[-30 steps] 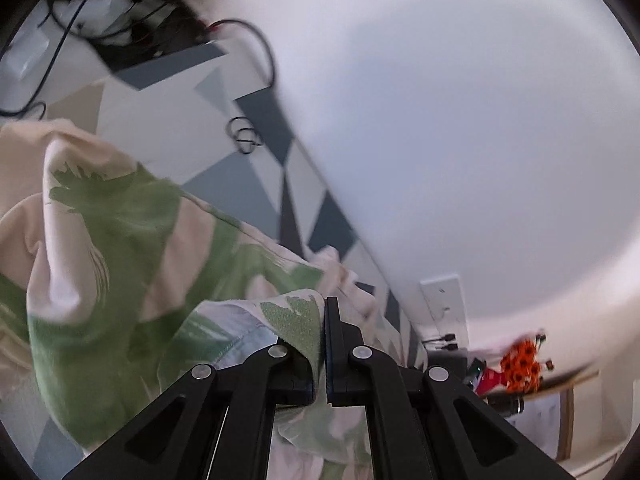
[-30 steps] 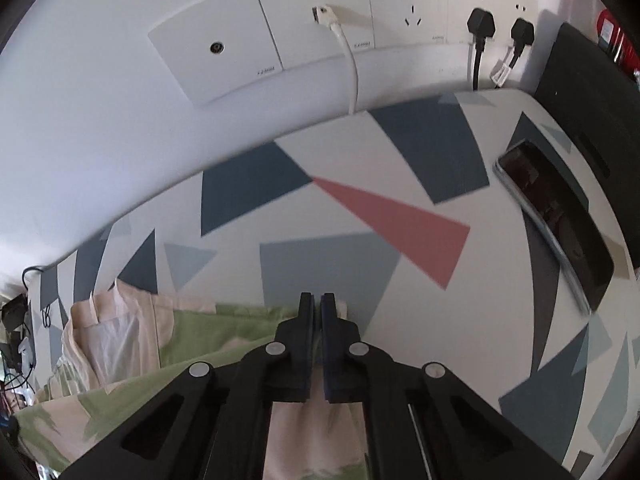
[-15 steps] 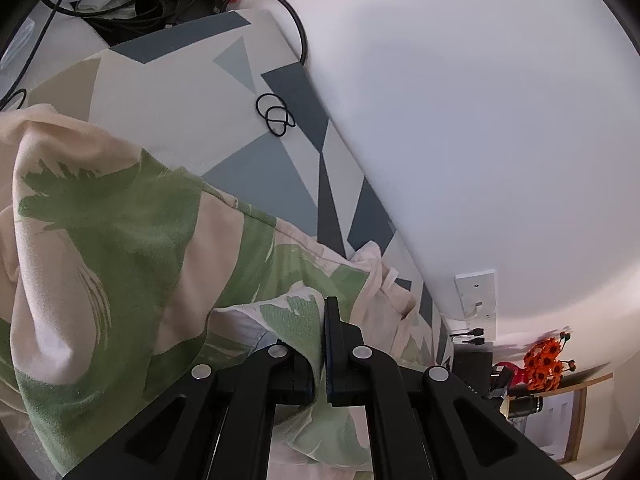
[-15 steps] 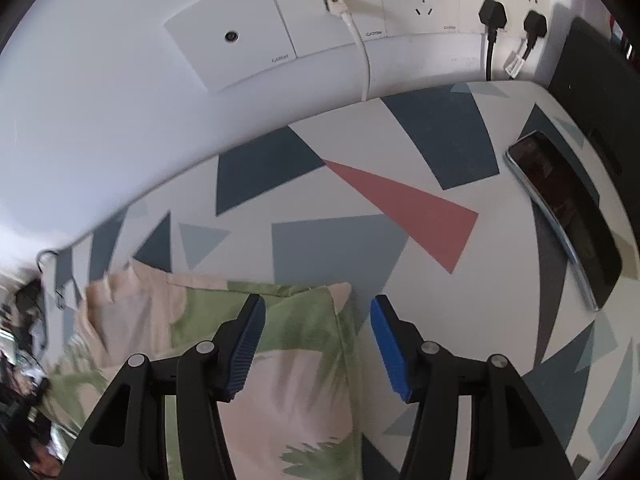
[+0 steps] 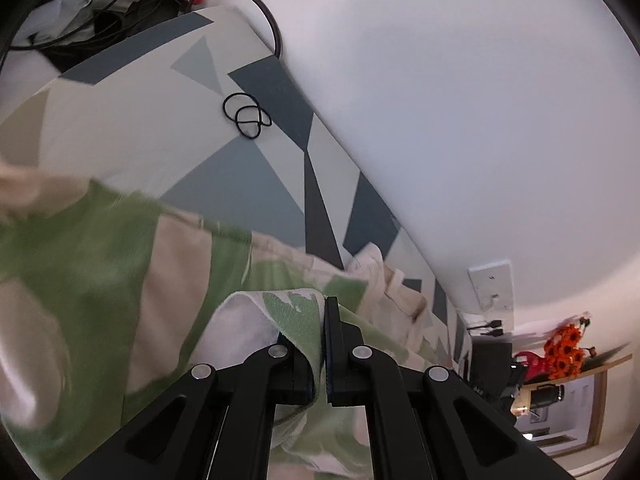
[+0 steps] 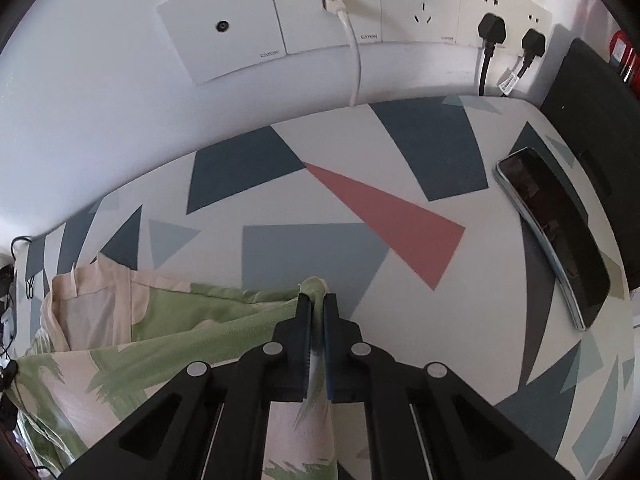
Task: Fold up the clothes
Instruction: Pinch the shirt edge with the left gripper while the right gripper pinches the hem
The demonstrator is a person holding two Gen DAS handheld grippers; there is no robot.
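Note:
A cream garment with green leaf print (image 5: pixel 120 272) lies rumpled on a table covered in a cloth of grey, blue and pink triangles (image 6: pixel 304 248). My left gripper (image 5: pixel 322 320) is shut on a folded edge of this garment, which bulges over its left finger. In the right wrist view the same garment (image 6: pixel 168 332) spreads to the lower left, and my right gripper (image 6: pixel 314 304) is shut on its corner, a tip of green fabric poking out above the fingertips.
A wall with socket plates (image 6: pixel 344 12) and plugged cables (image 6: pixel 490 40) runs along the table's far edge. A phone (image 6: pixel 556 232) lies at the right beside a black box (image 6: pixel 600 128). Black hair ties (image 5: pixel 246 116) sit on the cloth; tangled cables (image 5: pixel 100 12) lie beyond.
My right gripper opened over the garment's corner and has shut on it again. The left gripper moved with its held fabric, and the garment now blurs at the left.

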